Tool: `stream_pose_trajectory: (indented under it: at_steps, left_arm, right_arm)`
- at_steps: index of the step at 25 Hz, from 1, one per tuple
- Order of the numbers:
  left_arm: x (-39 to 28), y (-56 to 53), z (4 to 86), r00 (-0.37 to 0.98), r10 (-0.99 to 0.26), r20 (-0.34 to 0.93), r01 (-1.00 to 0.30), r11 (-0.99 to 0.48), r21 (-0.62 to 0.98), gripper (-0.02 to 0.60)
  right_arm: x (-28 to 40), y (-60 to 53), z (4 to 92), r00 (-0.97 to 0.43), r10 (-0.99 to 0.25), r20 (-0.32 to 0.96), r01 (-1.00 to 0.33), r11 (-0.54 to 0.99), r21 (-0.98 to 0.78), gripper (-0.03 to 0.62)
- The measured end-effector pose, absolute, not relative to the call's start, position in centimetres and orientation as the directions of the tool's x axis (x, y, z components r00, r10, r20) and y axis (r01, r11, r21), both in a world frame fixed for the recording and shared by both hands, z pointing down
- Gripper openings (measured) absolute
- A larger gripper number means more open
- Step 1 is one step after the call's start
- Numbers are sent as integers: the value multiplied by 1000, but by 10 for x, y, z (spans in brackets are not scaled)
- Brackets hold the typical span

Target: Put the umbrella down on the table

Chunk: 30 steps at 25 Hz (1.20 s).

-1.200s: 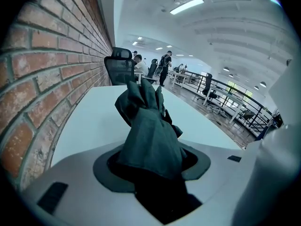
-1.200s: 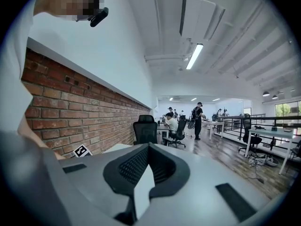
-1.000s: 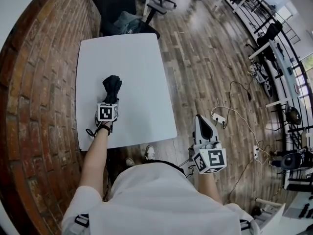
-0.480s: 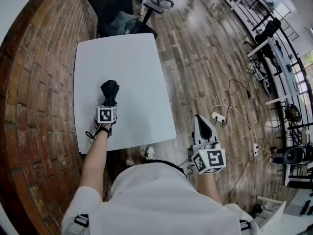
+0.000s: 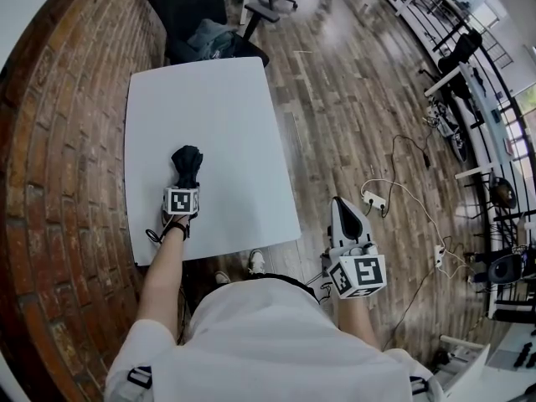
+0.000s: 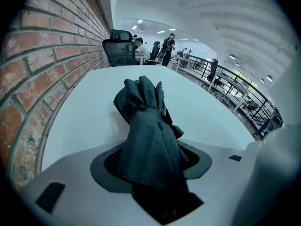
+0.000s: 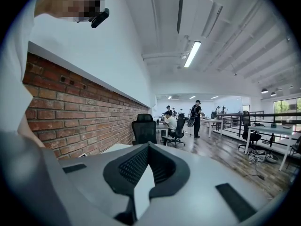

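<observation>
White short-sleeved shirt, black strap clips at both shoulders, seemingly a dark wristband, pale shoe

Red brick wall, wood plank floor, black office chair, ceiling strip lights

Umbrella handle end hidden between opening left gripper jaws; fabric masks pad contact. Distant people indistinct.

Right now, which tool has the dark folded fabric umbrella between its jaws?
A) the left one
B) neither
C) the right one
A: the dark folded fabric umbrella sits between the opening jaws of the left tool, over the white table; the right tool holds nothing.
</observation>
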<state>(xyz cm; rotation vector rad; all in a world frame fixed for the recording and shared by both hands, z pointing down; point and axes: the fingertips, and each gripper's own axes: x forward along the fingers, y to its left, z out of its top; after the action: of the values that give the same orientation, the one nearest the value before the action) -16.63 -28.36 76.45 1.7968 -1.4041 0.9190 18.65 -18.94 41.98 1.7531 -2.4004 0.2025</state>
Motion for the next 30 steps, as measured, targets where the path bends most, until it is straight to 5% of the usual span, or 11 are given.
stream_pose_trajectory:
  at_steps: [9,15,30]
  left_arm:
    - [-167,-287,764,130,-514,848,-977,-214,20,318]
    - [-166,-291,735,172,-607,776,-979,-192,67,431]
    - [-195,-231,671,141,-724,676,-987,-155,39,437]
  right_arm:
    - [193,-194,421,-308,-929,204,-951,309,-24,19]
    - [191,-196,417,-336,-924,183,-941,335,-37,19]
    - [133,-180,412,-510,-850,132,-860,504,-77,18]
